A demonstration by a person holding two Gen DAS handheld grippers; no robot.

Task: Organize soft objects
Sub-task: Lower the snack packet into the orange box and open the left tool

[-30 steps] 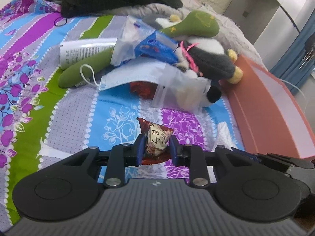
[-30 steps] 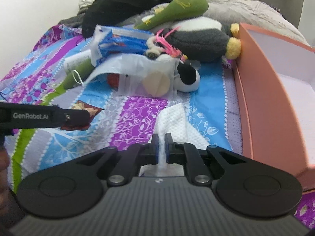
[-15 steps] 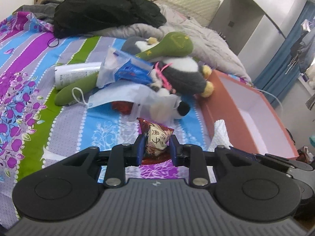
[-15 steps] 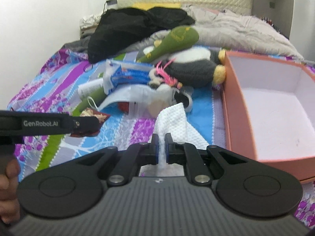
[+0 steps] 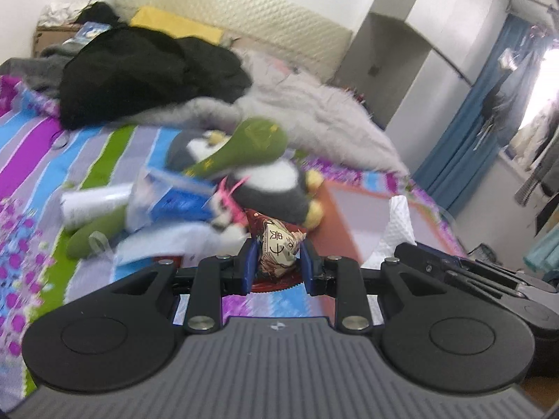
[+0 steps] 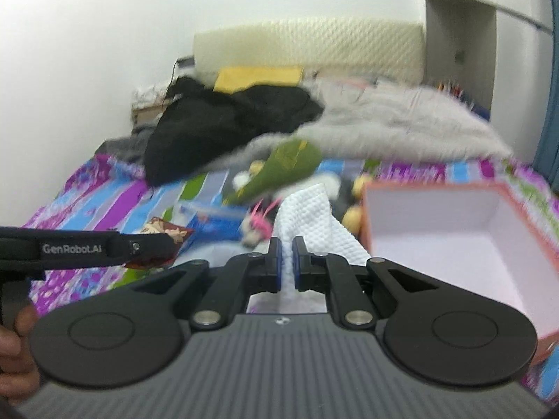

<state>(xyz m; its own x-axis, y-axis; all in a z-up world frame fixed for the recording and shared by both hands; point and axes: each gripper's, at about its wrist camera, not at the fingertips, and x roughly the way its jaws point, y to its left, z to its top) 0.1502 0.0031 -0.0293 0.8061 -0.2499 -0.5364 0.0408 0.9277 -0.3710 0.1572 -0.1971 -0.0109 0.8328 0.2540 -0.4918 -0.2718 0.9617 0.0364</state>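
Both grippers are held up over the bed. The left gripper pinches a snack packet; the right gripper is clamped on a white cloth.

Striped floral bed under plush toys, black clothing, orange box.
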